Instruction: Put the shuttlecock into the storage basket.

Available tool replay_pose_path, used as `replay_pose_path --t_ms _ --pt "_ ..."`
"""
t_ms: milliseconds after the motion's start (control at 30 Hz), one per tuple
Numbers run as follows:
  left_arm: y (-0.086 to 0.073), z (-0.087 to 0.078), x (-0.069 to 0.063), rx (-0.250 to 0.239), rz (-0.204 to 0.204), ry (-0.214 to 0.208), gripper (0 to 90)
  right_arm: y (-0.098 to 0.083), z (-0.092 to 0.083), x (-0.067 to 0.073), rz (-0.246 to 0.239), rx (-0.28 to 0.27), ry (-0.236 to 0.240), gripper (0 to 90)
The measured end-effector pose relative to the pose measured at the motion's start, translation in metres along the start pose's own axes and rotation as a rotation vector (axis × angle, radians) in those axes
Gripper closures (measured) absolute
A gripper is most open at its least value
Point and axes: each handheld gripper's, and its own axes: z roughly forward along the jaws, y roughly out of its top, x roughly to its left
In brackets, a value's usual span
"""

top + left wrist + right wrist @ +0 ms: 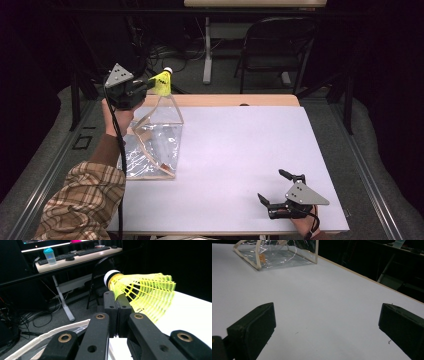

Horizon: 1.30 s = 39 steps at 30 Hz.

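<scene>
A yellow shuttlecock [162, 82] with a white cork tip is pinched by its skirt in my left gripper [149, 86], held in the air above the top of a clear plastic pouch [152, 140] with cream trim. In the left gripper view the black jaws close together on the shuttlecock [145, 293] skirt edge, left gripper [119, 302]. My right gripper [275, 187] rests near the table's front right edge, jaws wide apart with nothing between them. From the right gripper view the pouch [277, 253] stands far off, and bare table lies between the right gripper [327, 325] jaws.
The white table top [240, 145] stretches between pouch and right gripper. Behind the table stand a folding chair [275, 45] and a desk leg [207, 50], with cables on the floor. A desk with a keyboard and a blue-lidded bottle [50, 256] sits beyond.
</scene>
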Motion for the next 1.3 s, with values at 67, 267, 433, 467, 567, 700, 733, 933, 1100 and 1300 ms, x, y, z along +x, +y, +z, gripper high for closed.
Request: replay_pose_path --t_ms 67,267,433,467,567,700,733,933,1100,1300 --pt "0.000 -0.001 0.001 -0.003 -0.001 0.003 89.8 0.000 0.000 0.000 0.000 0.000 0.000 0.7" --pt "0.000 -0.003 0.003 -0.007 -0.003 0.012 89.8 0.000 0.000 0.000 -0.001 0.002 0.001 0.7" --pt "0.000 -0.007 0.007 -0.010 -0.009 0.021 89.8 0.000 0.000 0.000 -0.001 0.000 0.003 0.7" --pt "0.000 -0.008 0.008 -0.008 -0.007 0.024 89.8 0.000 0.000 0.000 0.000 0.002 0.003 0.7" --pt "-0.001 -0.011 0.011 -0.011 -0.010 0.033 89.8 0.000 0.000 0.000 0.000 0.001 0.002 0.7" --pt "-0.002 -0.013 0.015 -0.011 -0.019 0.038 89.8 0.000 0.000 0.000 0.000 0.001 0.003 0.7" --pt "-0.002 -0.014 0.016 -0.011 -0.021 0.039 89.8 0.000 0.001 0.000 -0.001 0.001 0.004 0.7" --pt "-0.003 -0.018 0.020 -0.014 -0.026 0.055 89.8 0.000 0.001 0.000 0.001 0.001 0.002 0.7" --pt "-0.004 -0.019 0.024 -0.015 -0.033 0.062 89.8 0.000 0.001 0.000 -0.003 0.001 0.004 0.7" --pt "-0.005 -0.019 0.026 -0.015 -0.038 0.070 89.8 0.000 0.000 0.000 0.003 0.003 0.002 0.7"
